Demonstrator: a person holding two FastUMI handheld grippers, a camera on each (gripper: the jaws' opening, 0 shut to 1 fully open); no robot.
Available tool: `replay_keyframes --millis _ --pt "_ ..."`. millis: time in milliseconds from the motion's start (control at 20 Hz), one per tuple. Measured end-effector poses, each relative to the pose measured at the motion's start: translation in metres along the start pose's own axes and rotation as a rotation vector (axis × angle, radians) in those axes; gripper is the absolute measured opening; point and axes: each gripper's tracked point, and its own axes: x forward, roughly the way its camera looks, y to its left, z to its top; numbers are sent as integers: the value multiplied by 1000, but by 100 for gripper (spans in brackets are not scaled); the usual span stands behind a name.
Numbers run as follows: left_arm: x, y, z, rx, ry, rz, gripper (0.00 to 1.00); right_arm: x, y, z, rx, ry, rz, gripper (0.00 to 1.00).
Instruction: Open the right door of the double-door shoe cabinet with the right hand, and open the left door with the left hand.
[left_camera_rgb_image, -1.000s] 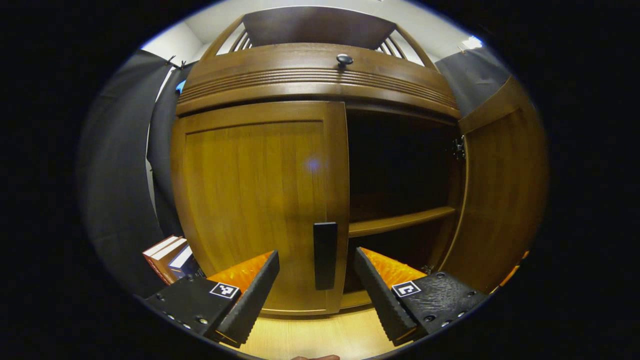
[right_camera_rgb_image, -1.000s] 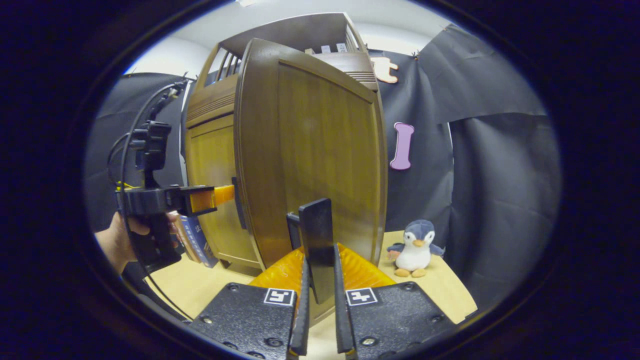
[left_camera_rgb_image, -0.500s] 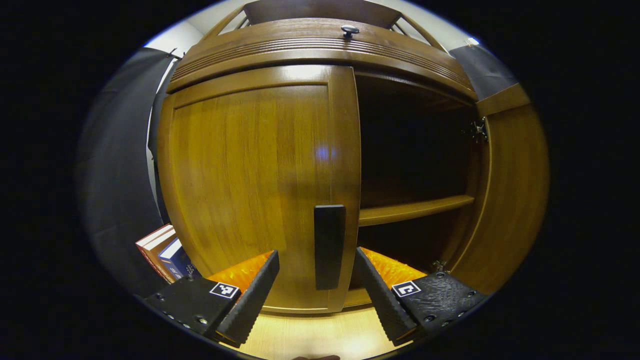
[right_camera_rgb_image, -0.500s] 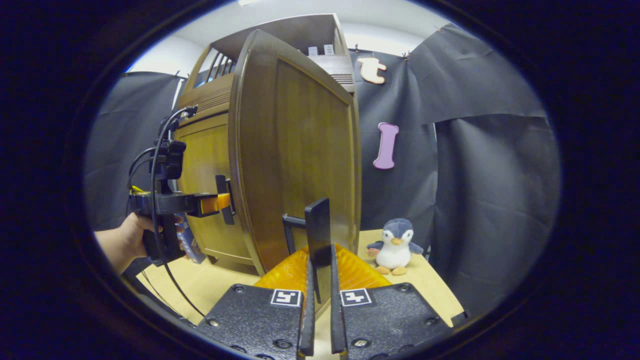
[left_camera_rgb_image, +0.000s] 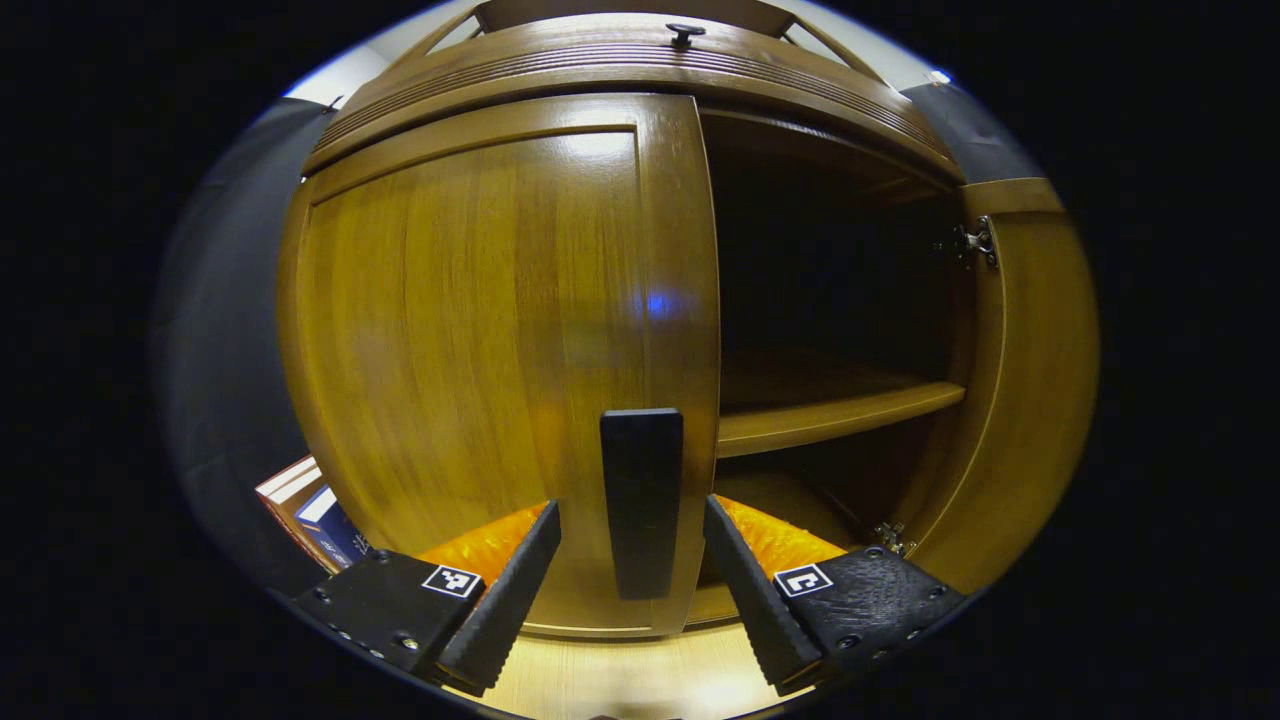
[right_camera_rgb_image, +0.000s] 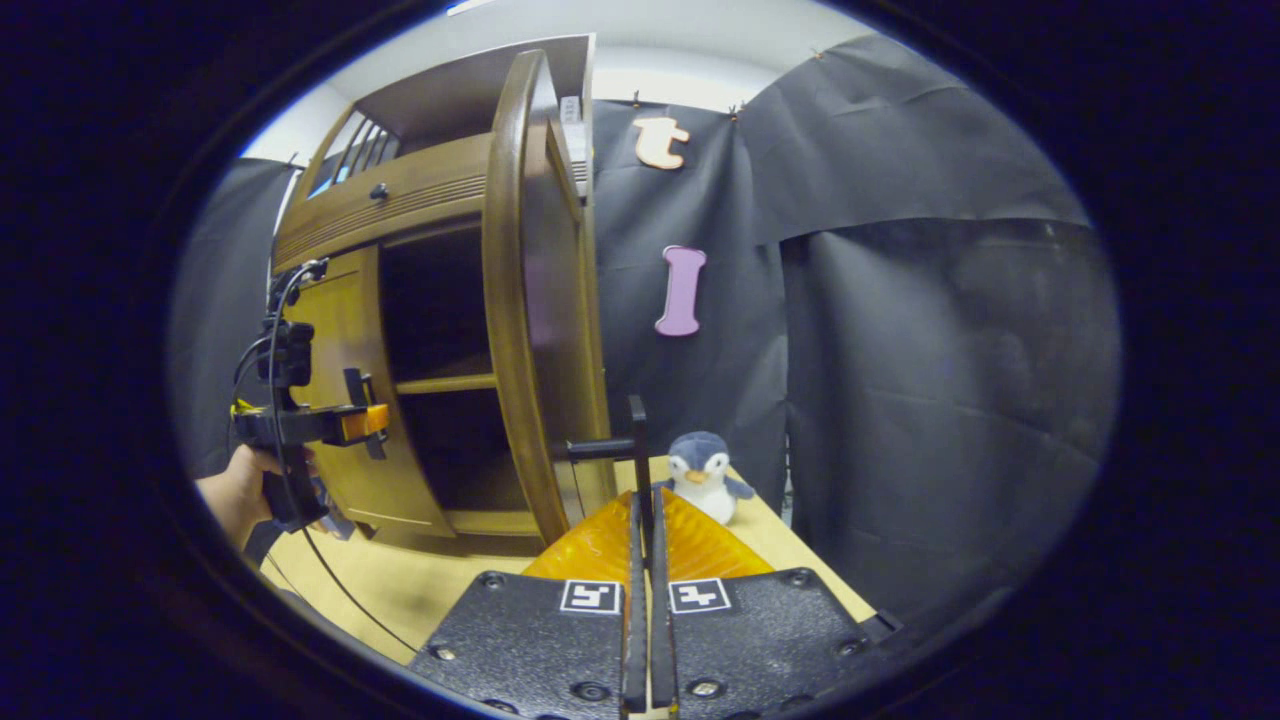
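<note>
Right gripper (right_camera_rgb_image: 643, 520) clamped on the dark handle (right_camera_rgb_image: 636, 440) of the right door (right_camera_rgb_image: 545, 300), both fingers pressed flat against the thin bar. Right door swung wide, seen almost edge-on in the right gripper view, clear of the shoe cabinet (right_camera_rgb_image: 400, 190). Inside, a dark opening with one shelf (left_camera_rgb_image: 835, 415) across it and a hinge (left_camera_rgb_image: 972, 242) at the upper right. Left door (left_camera_rgb_image: 480, 330) closed, flush with the cabinet front. Left gripper (left_camera_rgb_image: 630, 560) spread wide, one finger on each side of the left door's handle (left_camera_rgb_image: 641, 500), neither finger touching it as far as can be told. Same gripper seen farther off in the right gripper view (right_camera_rgb_image: 355, 425), held by a hand (right_camera_rgb_image: 245, 490) at the left door's edge. Books (left_camera_rgb_image: 305, 500) beside the cabinet's left side. Toy penguin (right_camera_rgb_image: 700, 475) on the wooden table (right_camera_rgb_image: 400, 590), just past the right door's handle.
</note>
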Motion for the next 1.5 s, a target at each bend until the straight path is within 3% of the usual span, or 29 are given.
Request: replay_keyframes --millis 50,100,350,400,500,550,650,750,800,850,900,950,1000,1050,1100,1300,1450,1500 --pt "2 1 1 1 -8 3 100 -1 -7 3 3 -7 -21 5" --pt "3 1 2 -2 -9 4 76 -2 -14 5 3 -14 -41 5" --pt "11 -4 0 -39 11 -6 74 -7 -24 13 49 -39 -72 5" --pt "10 -5 1 -38 10 -10 82 -8 -22 14 62 -38 -69 5" --pt "13 -6 2 -17 6 -23 67 -13 -12 17 100 -47 -48 5" --pt "16 -9 1 -17 2 -37 65 -14 -9 19 103 -57 -44 5" --pt "12 -10 2 -6 4 -36 52 -19 -10 20 90 -72 -43 4" --pt "14 -6 2 1 3 -24 52 -26 1 19 101 -66 18 4" --pt "12 -5 3 -1 0 -20 29 -28 6 19 107 -67 36 2" --pt "10 -4 3 -9 3 -22 39 -30 12 20 105 -69 52 5" --pt "11 -5 3 -11 6 -30 41 -30 14 19 98 -68 62 5" --pt "12 -5 2 -1 9 -38 30 -30 15 18 88 -68 68 5" --pt "11 -4 2 14 13 -43 30 -28 16 17 78 -66 68 5" --pt "10 -4 2 15 12 -49 20 -27 17 17 70 -67 69 5" --pt "9 -5 1 18 14 -53 26 -27 18 17 65 -70 71 4" --pt "0 -4 -1 15 5 -56 25 -24 25 18 70 -74 84 6" --pt "-12 -3 -3 21 5 -61 25 -21 32 19 47 -76 111 22" --pt "-17 -3 -4 19 4 -65 25 -20 35 20 32 -76 120 23"
